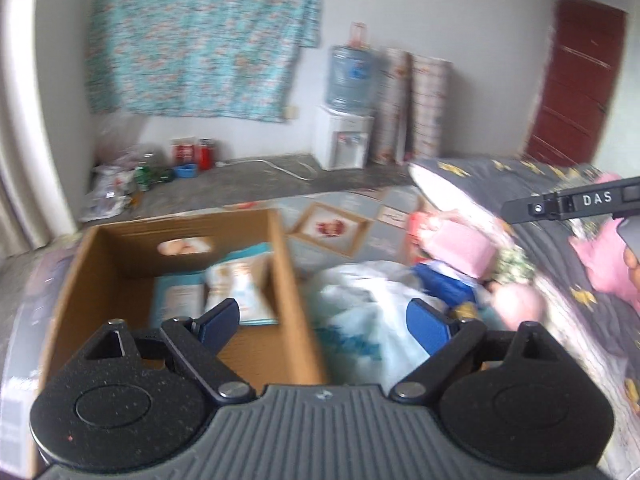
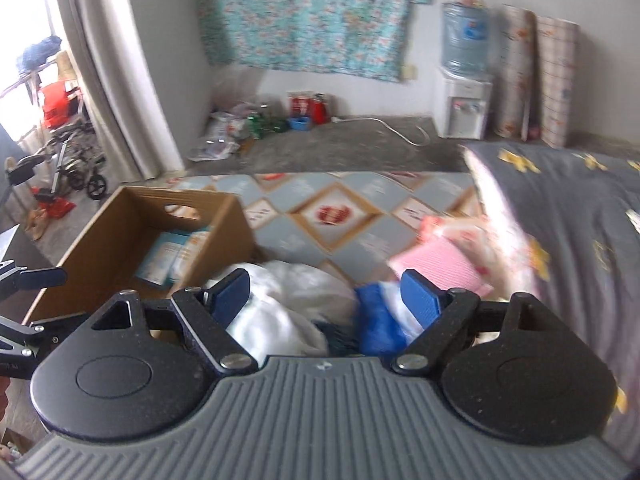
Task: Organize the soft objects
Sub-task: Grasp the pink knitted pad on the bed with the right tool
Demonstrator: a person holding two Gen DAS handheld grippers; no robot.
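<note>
A pile of soft things lies on the patterned mat between a cardboard box (image 1: 292, 280) and a bed: a white plastic bag (image 1: 360, 308), a blue item (image 1: 444, 280) and a pink cloth (image 1: 460, 244). My left gripper (image 1: 324, 322) hangs open over the box's right wall and the bag, with nothing between its fingers. My right gripper (image 2: 326, 296) is open too, above the white bag (image 2: 280, 304) and the blue item (image 2: 376, 320), gripping nothing. The pink cloth (image 2: 436, 260) lies just beyond its right finger. The box (image 2: 140, 232) holds a few flat light-blue packets (image 1: 236, 280).
A grey quilt with yellow figures (image 2: 560, 220) covers the bed on the right. A black bar marked DAS (image 1: 580, 202) juts in at the right. The left tool's fingers (image 2: 40, 276) show at the left edge. A water dispenser (image 1: 348, 140) and floor clutter (image 1: 120, 184) stand along the far wall.
</note>
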